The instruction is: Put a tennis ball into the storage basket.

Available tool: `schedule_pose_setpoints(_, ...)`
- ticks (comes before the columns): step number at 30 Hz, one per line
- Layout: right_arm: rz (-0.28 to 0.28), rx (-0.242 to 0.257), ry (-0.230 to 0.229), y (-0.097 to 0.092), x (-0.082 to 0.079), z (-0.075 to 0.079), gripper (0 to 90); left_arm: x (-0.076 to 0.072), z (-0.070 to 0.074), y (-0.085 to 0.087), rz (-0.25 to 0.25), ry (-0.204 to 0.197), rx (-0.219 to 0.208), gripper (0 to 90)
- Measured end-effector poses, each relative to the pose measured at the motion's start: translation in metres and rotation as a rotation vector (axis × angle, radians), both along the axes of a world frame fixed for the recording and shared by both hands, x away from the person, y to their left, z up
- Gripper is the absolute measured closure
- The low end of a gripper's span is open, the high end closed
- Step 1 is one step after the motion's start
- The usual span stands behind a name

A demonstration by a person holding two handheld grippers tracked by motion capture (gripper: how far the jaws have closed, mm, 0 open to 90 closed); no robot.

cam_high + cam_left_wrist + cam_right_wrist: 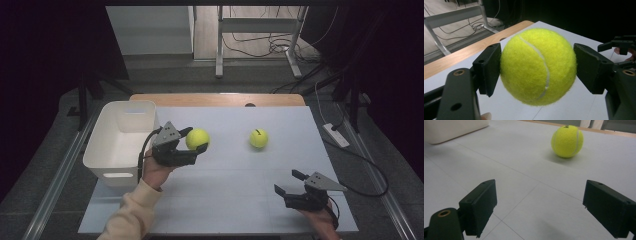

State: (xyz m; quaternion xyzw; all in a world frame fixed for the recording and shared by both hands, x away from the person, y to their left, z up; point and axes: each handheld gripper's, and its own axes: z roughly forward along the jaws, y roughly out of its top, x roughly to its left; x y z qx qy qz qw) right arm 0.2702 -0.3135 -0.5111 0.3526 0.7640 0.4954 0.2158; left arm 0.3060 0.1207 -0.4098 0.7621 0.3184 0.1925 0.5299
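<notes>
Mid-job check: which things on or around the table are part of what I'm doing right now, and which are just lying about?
In the job:
- tennis ball clamped in the left gripper
- second tennis ball loose on the table, ahead of the open right gripper
- white bin beside the left gripper, likely the drop spot

Lying about:
- power strip on the floor
- cables behind the table

Evenly lit pale counter (230, 170) under soft overhead light, surrounded by near-black edges; objects cast faint soft shadows, no glare, and close-up views look slightly soft.
</notes>
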Motion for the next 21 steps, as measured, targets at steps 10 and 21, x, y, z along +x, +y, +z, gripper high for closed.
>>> schedule_pose_setpoints(10,-0.001,-0.001,0.0,0.0,0.0,0.0,12.0,0.0,0.006,0.007,0.011,-0.009,-0.017,26.8)
schedule_pose_setpoints(21,0.0,-0.002,-0.001,0.0,0.0,0.0,12.1,0.0,0.013,0.016,0.03,-0.02,-0.03,26.8)
